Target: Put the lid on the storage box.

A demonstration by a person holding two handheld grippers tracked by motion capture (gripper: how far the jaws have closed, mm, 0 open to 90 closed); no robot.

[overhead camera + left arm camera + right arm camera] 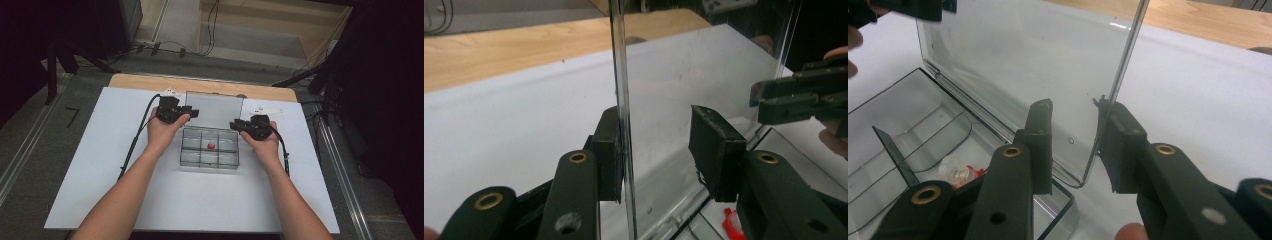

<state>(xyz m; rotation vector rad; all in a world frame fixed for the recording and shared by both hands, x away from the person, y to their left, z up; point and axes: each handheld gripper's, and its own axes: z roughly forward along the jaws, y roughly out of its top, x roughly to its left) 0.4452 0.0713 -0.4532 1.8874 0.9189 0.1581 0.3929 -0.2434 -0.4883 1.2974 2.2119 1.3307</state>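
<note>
Clear plastic organiser box sits mid-table, lid standing upright at its far edge. Both grippers straddle that lid: the left gripper has one pad touching the lid's left edge, the other apart, so open; the right gripper likewise brackets the right edge without clamping. Judged step: swinging the lid. Next calls for even guidance from both sides. Count: one box, six compartments, one red piece in the centre back cell.
</note>
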